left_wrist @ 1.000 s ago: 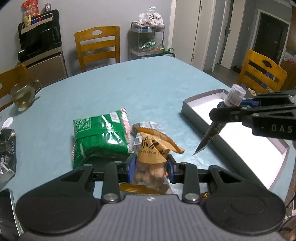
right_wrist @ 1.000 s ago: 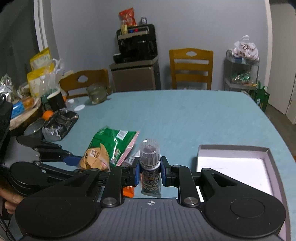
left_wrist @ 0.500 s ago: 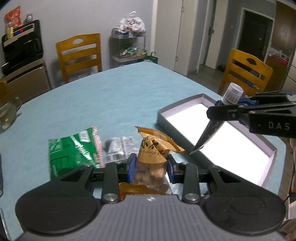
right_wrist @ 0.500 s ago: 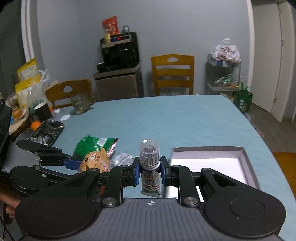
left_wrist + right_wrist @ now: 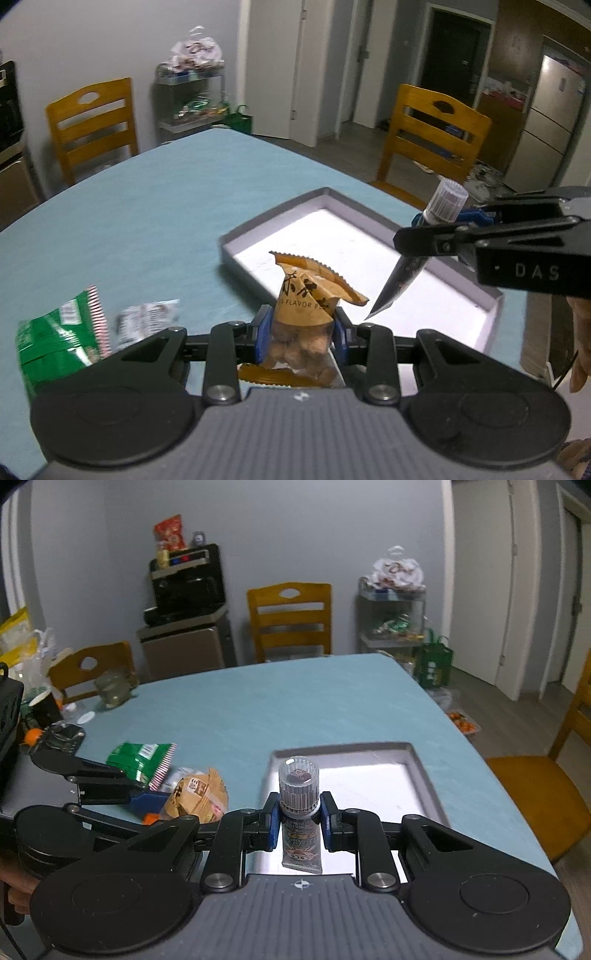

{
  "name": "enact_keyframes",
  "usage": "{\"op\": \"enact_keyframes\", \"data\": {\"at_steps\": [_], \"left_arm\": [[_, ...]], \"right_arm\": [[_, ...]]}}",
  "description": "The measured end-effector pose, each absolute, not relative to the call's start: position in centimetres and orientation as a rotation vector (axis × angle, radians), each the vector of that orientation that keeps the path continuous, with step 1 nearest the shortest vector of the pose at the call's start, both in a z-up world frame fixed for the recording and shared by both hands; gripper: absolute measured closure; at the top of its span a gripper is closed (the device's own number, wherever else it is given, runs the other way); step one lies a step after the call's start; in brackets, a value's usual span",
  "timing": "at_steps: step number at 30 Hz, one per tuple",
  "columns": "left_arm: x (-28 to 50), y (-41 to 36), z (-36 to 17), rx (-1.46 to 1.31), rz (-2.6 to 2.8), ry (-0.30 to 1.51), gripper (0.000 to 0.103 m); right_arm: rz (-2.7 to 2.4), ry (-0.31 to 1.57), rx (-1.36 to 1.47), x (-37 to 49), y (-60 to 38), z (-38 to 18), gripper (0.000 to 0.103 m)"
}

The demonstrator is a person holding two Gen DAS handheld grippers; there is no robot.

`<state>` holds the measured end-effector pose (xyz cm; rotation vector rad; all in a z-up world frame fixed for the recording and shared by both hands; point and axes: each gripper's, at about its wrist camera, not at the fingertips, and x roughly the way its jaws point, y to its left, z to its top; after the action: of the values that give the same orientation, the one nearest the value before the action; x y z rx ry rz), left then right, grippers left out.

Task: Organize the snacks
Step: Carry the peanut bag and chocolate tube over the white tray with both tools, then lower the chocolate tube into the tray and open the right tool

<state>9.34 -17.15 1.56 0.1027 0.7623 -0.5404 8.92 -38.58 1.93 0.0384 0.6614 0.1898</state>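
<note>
We carry both snacks above tray (image 5: 491,295) for drop-in: left gripper (image 5: 301,332) jaws clamped on nut pouch (image 5: 306,306), right gripper (image 5: 298,821) jaws clamped on capped tube (image 5: 300,812).

Glossy crinkled snack bag (image 5: 303,314), ribbed clear-plastic cap (image 5: 298,781), matt tablecloth (image 5: 166,206).

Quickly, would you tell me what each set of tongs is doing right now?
Left tongs: closed on the orange snack bag.
Right tongs: closed on the capped snack pouch.
</note>
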Motion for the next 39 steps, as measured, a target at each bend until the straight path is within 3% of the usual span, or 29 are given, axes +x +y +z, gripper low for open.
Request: {"op": "enact_keyframes", "data": {"at_steps": [19,39], "left_arm": [[9.2,-25.9,-0.7,0.140,-0.716,0.803,0.072],[10.7,-30.1,-4.5,0.143,-0.736,0.889,0.072]], "right_arm": [[0.066,0.752,0.033,5.6,-42.9,0.6,0.080],[0.071,0.836,0.012,5.6,-45.1,-0.8,0.080]]}}
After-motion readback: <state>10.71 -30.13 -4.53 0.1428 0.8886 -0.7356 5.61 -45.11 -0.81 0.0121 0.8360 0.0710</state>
